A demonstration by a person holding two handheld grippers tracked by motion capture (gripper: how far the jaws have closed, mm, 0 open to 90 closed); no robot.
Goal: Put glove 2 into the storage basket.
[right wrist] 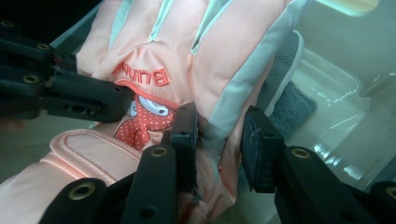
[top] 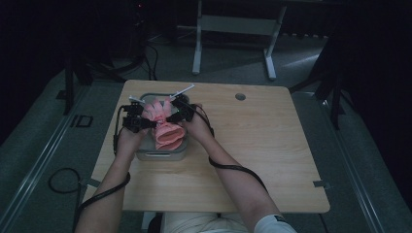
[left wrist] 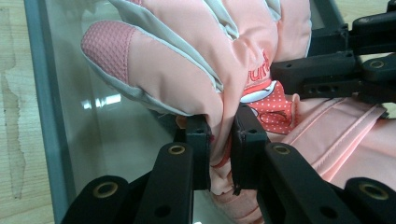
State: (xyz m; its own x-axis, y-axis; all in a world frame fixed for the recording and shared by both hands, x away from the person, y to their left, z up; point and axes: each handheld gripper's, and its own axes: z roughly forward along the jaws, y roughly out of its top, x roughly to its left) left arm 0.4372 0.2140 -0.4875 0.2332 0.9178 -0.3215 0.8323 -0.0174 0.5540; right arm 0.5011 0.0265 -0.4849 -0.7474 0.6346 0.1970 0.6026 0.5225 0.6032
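Over the shallow grey plastic tray [top: 145, 154], the left gripper [left wrist: 220, 140] pinches a fold of the padded pink fabric glove [top: 165, 127], jaws nearly closed. The right gripper [right wrist: 219, 135], jaws partly closed, grips the glove's other edge. The step seems lowering the soft, quilted glove into the tray; next, both jaws should release.

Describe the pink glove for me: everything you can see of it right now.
The pink glove is a padded winter glove in salmon-pink fabric with pale grey seams, textured fingertip patches, a red polka-dot emblem under embroidered lettering, and a wide cuff strap. It sits over the grey bin, fingers pointing away from the person, cuff toward them. The left gripper pinches a fold at one edge; the right gripper has fabric of the opposite edge between its jaws.
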